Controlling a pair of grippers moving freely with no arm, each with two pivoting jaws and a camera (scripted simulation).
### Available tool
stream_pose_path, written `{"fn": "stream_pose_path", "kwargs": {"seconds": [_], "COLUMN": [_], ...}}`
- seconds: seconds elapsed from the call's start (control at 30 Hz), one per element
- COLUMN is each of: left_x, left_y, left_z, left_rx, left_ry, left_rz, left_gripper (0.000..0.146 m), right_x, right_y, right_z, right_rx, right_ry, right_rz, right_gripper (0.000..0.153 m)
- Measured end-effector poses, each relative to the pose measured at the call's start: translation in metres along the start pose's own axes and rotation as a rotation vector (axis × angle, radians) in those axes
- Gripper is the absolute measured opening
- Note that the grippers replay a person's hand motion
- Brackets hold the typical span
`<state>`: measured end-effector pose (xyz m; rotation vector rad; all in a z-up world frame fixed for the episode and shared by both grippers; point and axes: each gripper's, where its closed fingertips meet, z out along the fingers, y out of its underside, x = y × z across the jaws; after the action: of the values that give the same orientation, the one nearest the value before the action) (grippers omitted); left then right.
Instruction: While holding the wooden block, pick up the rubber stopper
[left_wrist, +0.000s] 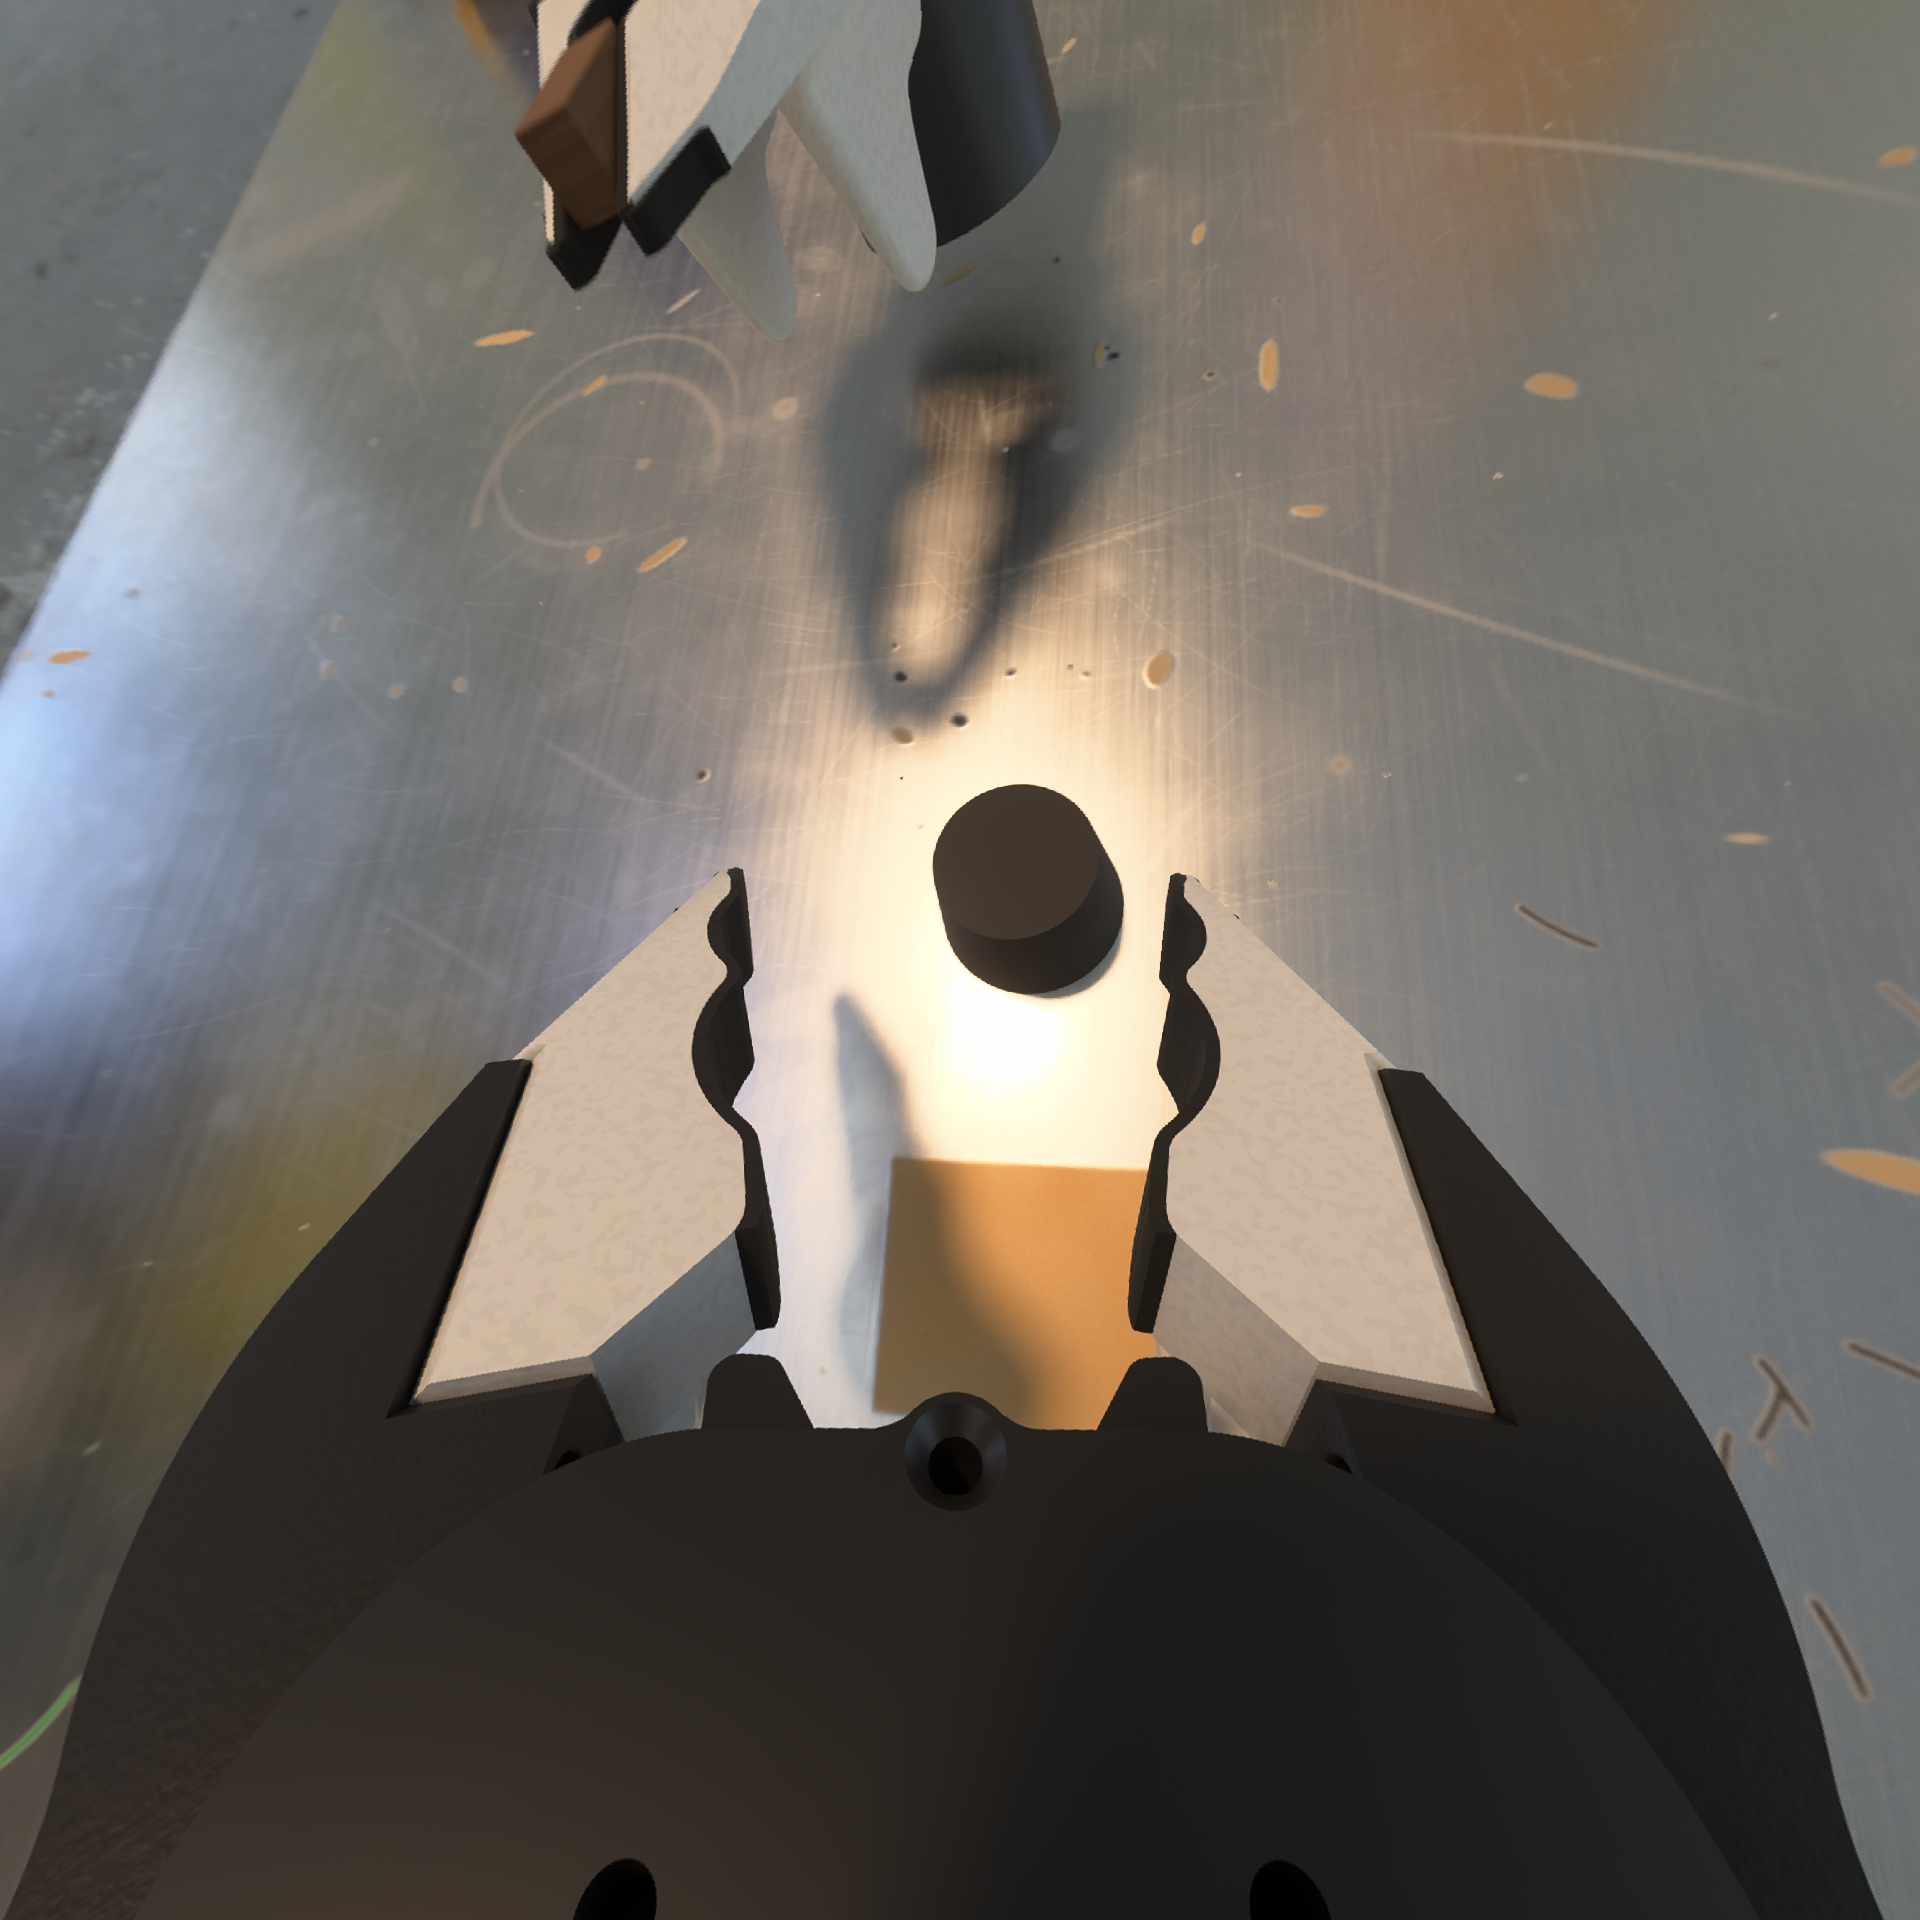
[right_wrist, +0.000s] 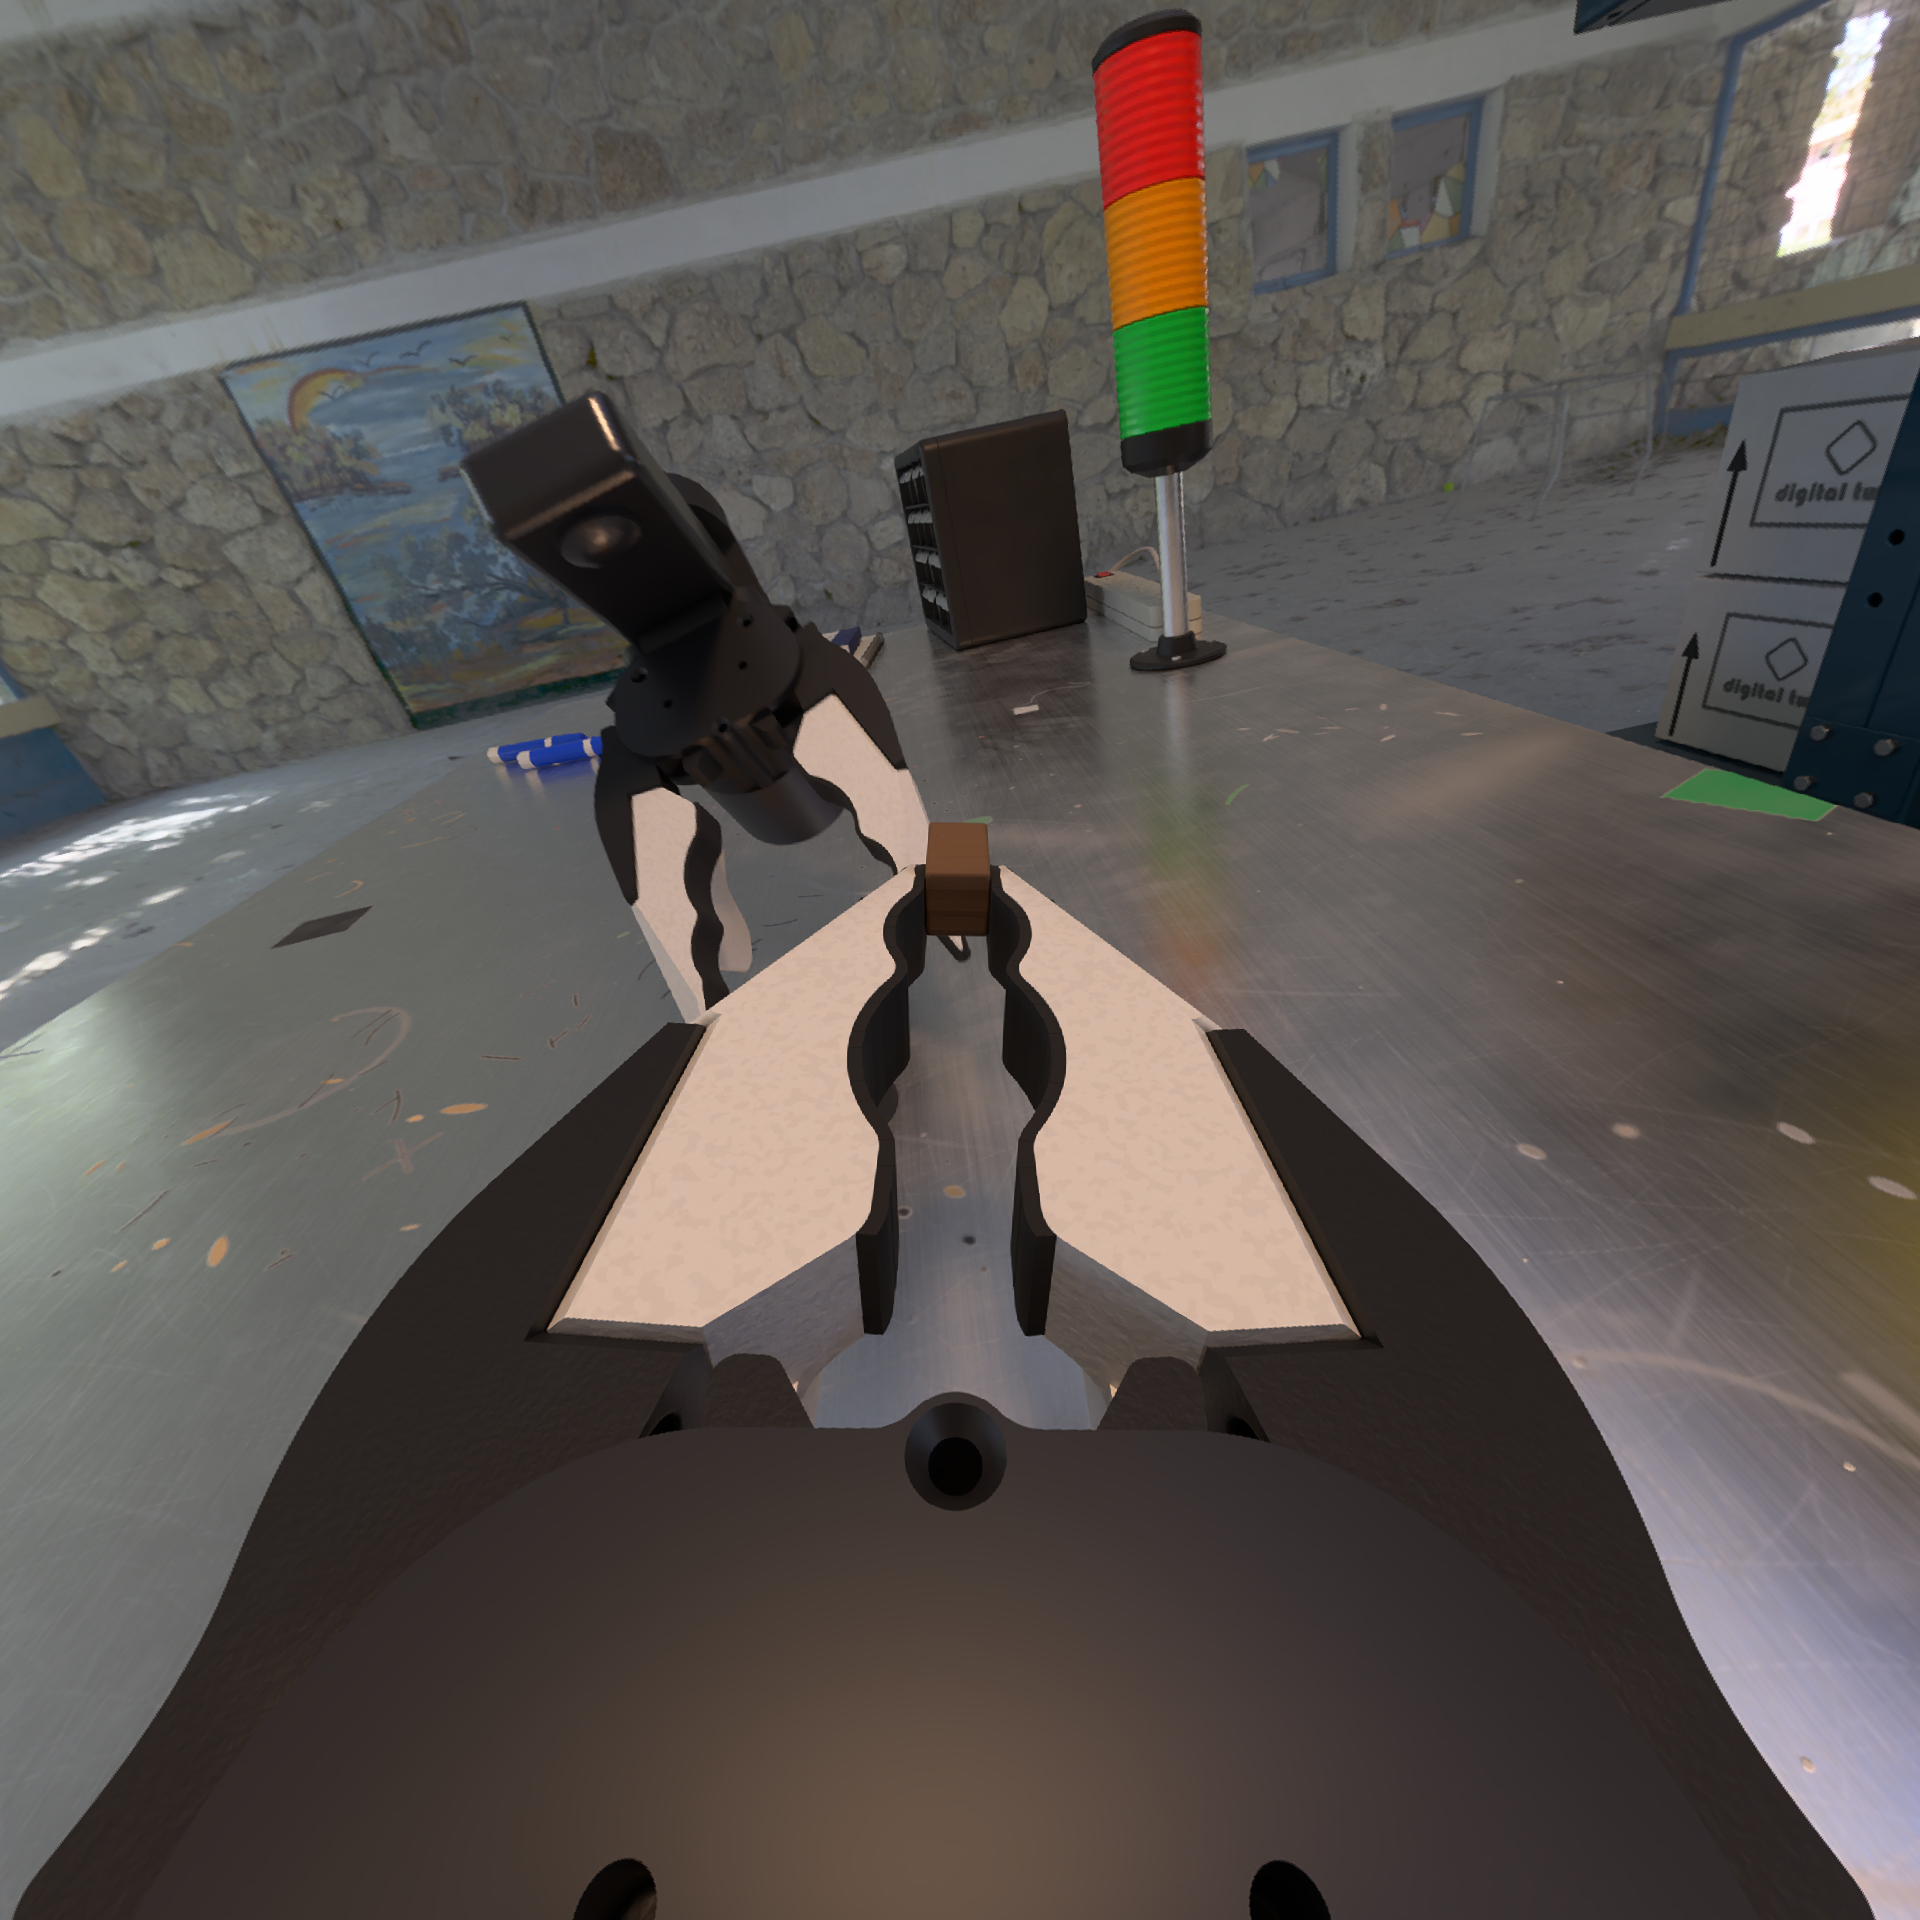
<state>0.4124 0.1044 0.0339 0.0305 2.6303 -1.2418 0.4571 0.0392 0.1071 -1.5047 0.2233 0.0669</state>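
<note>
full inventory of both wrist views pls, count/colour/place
wooden block: 1, brown, clamped at the right gripper's fingertips
rubber stopper: 1, black, upright on the table between the left gripper's fingertips
table: 1, scratched grey metal
signal tower: 1, red, orange, green, far end of table
bin cabinet: 1, black, beside the tower
power strip: 1, white, behind the tower
boxes: 2, grey, stacked far right
left gripper: open, above the stopper
right gripper: shut on the block
</note>
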Motion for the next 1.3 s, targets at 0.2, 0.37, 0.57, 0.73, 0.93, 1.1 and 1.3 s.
{"fn": "stream_pose_path", "kwargs": {"seconds": [0.2, 0.37, 0.57, 0.73, 0.93, 1.1, 1.3], "left_x": [0.008, 0.015, 0.014, 0.019, 0.020, 0.017, 0.012], "left_y": [0.009, 0.011, 0.009, 0.007, 0.008, 0.010, 0.008], "left_z": [0.010, 0.008, 0.013, 0.022, 0.023, 0.021, 0.023], "left_rx": [-0.032, -0.057, -0.052, -0.037, -0.039, -0.039, -0.037], "left_ry": [0.078, 0.130, 0.109, 0.154, 0.179, 0.161, 0.152], "left_rz": [-0.058, -0.086, -0.078, -0.094, -0.145, -0.165, -0.252], "left_gripper": [0.076, 0.065, 0.073, 0.074, 0.063, 0.048, 0.040], "right_x": [-0.006, -0.007, -0.008, -0.010, -0.012, -0.015, -0.027], "right_y": [0.000, -0.001, -0.002, -0.001, -0.001, -0.002, -0.001], "right_z": [-0.006, -0.015, -0.025, -0.024, -0.023, -0.024, -0.025], "right_rx": [0.001, 0.010, 0.025, 0.010, 0.010, 0.017, 0.009], "right_ry": [0.004, 0.030, 0.050, 0.032, -0.002, -0.032, -0.133], "right_rz": [-0.010, -0.012, -0.008, -0.006, 0.002, 0.002, -0.048], "right_gripper": [0.010, 0.010, 0.010, 0.010, 0.010, 0.010, 0.010]}}
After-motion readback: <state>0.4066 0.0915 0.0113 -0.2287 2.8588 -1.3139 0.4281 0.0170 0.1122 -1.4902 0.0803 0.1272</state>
